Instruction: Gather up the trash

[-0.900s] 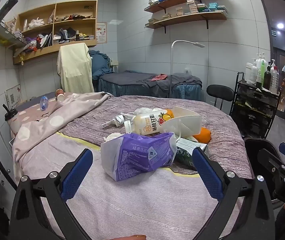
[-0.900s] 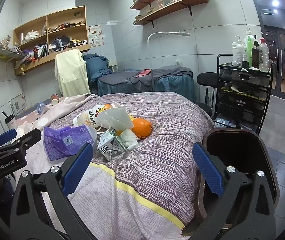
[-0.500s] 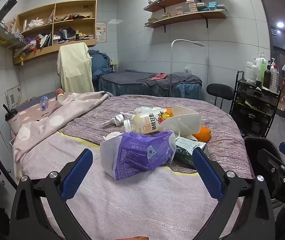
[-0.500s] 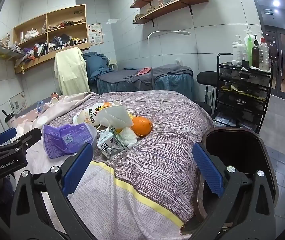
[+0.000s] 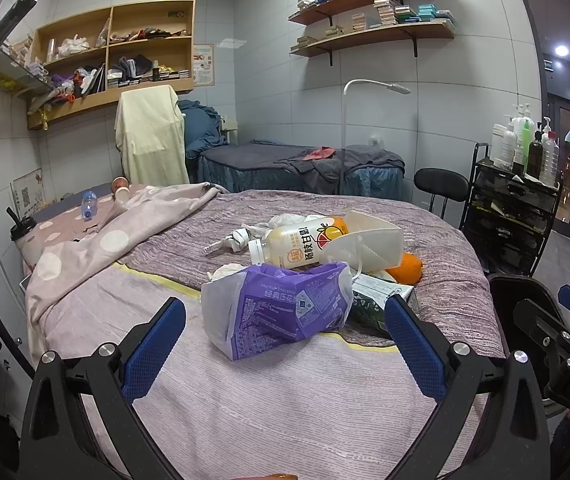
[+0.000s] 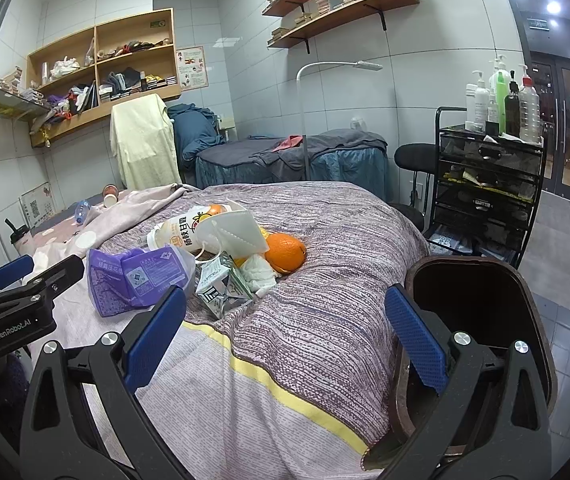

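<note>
Lying heaped mid-bed (image 5: 457,300): purple printed bag (image 5: 281,312), juice bottle (image 5: 301,242) with Chinese label, white mask (image 5: 369,242), orange (image 6: 285,253), crumpled green carton (image 6: 225,290). Both grippers spread wide, empty: left gripper (image 5: 285,348), marked "GenRobot.AI"; right gripper (image 6: 285,336), marked "DAS". Dark bin (image 6: 481,320) beside bed.

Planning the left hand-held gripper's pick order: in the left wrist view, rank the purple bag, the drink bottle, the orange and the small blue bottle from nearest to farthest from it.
1. Purple bag: dead ahead of the left hand-held gripper, between its fingers.
2. Drink bottle: just behind the bag, lying on its side.
3. Orange: right of the pile; too close to the bottle to rank firmly.
4. Small blue bottle: far left, on the dotted blanket.
</note>
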Tool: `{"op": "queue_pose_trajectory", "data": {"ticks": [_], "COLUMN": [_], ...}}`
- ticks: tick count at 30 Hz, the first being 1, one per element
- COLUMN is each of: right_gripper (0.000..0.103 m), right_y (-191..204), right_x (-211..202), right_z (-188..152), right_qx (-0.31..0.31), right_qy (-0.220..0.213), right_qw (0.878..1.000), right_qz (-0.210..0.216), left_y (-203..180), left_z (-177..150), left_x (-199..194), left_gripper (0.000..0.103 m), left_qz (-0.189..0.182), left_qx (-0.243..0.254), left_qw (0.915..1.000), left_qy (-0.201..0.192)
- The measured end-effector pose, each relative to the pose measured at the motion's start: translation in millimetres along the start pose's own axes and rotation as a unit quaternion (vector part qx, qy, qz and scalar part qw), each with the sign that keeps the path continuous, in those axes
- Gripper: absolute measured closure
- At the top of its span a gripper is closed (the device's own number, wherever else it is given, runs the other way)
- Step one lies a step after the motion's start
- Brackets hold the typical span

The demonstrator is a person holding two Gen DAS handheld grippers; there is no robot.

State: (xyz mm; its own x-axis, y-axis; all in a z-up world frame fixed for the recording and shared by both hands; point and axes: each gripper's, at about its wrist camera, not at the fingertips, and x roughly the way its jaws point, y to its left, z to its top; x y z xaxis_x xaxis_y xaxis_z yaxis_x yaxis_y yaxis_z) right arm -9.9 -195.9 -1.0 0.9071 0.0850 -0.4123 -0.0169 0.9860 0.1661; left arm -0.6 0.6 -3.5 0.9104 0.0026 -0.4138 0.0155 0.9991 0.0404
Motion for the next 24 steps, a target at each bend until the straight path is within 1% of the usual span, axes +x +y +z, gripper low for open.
{"op": "queue_pose_trajectory", "data": {"ticks": [24], "right_gripper": [0.005], "right_y": [-2.2], "right_x": [-3.5], "right_z": [3.2], "right_qx": [0.000], "right_qy": [-0.008], "right_qw": [1.000], "right_qz": [0.002], "left_y": [-0.3], "left_z": [2.7], "left_x": [-3.4], "left_gripper": [0.005], "left_qz": [-0.002], "left_qx": [-0.005], "left_qw": [1.0000], "left_qy": [-0.003]}}
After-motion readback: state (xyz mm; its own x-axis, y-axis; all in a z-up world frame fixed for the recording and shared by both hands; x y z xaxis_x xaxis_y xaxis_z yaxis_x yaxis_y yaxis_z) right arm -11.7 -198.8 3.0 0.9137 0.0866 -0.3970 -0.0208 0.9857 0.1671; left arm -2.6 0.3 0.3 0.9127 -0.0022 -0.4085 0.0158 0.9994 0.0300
